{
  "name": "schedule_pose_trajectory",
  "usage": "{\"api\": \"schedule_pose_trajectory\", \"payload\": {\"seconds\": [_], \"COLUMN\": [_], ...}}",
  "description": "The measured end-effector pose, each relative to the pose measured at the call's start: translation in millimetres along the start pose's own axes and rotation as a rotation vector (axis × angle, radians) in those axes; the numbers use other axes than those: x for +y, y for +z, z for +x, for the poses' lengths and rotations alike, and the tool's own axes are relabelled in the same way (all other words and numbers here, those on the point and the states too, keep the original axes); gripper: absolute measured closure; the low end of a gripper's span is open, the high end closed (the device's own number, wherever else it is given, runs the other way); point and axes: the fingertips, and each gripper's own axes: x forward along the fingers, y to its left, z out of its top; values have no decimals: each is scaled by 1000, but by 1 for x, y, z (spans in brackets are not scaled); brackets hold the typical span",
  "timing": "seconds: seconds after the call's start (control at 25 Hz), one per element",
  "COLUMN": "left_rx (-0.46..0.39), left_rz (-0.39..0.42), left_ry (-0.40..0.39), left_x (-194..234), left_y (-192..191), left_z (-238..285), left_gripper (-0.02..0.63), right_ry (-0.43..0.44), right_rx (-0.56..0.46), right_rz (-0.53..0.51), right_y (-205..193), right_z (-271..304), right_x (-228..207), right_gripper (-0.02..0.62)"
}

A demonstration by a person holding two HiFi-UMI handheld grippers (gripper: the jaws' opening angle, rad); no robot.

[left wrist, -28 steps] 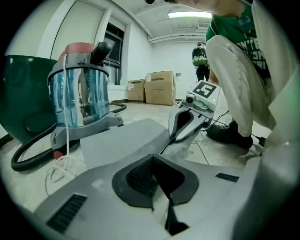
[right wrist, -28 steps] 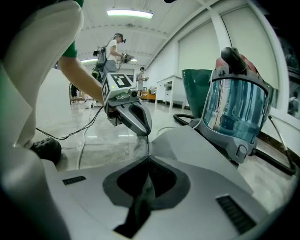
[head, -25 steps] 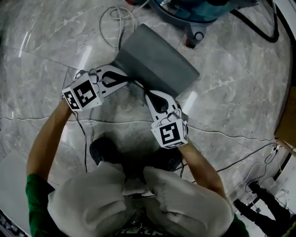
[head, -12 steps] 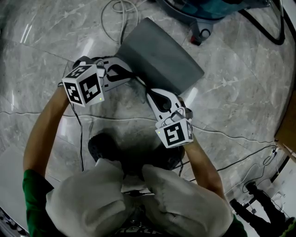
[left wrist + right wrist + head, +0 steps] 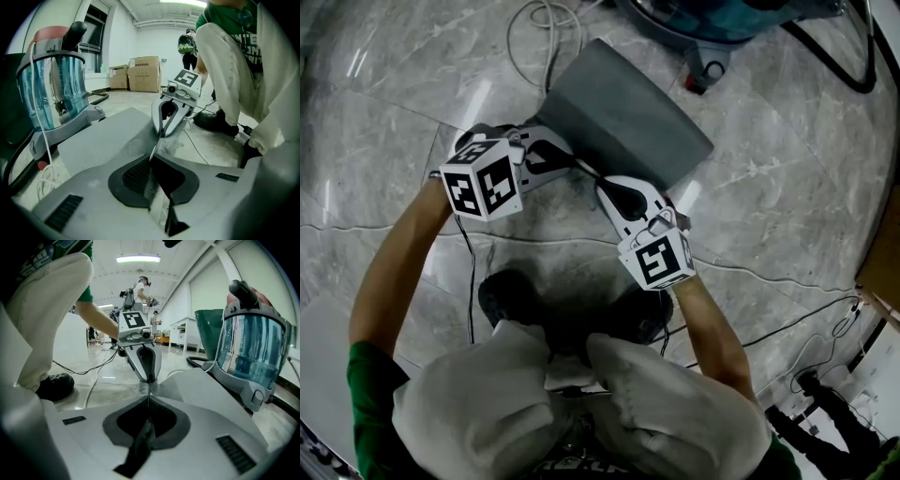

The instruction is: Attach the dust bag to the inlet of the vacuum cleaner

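Note:
The grey dust bag lies on the marble floor, just short of the blue transparent vacuum cleaner. My left gripper and right gripper meet tip to tip at the bag's near edge. In the left gripper view, the left gripper is shut on a thin fold of the bag, with the vacuum cleaner to the left. In the right gripper view, the right gripper pinches the same fold, facing the left gripper. There the bag reaches towards the vacuum cleaner.
A coiled white cable lies left of the vacuum cleaner and a black hose curves right of it. Thin black cables cross the floor near my shoes. Cardboard boxes and a green bin stand further off.
Both grippers have turned a little on the spot. The left marker cube has shifted slightly right. Both keep their hold on the bag's edge.

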Motion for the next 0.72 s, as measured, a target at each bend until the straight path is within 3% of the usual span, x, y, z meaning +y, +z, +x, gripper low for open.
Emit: {"api": "schedule_pose_trajectory", "payload": {"seconds": [0.08,0.24,0.44,0.72], "left_rx": [28,142,108,57], "left_rz": [25,151,139,173], "left_ry": [-6,-74,18,74], "left_x": [-3,-20,-16,-12], "left_y": [-2,-8,1,33], "left_z": [3,13,11,0], "left_gripper": [598,597,589,597], "right_ry": [13,27,16,2], "right_rx": [-5,6,21,8], "right_rz": [8,-41,-46,-74], "right_y": [1,-3,-2,18], "right_z": [0,0,-5,-31], "right_x": [2,11,4,-10], "right_gripper": [580,578,578,578]}}
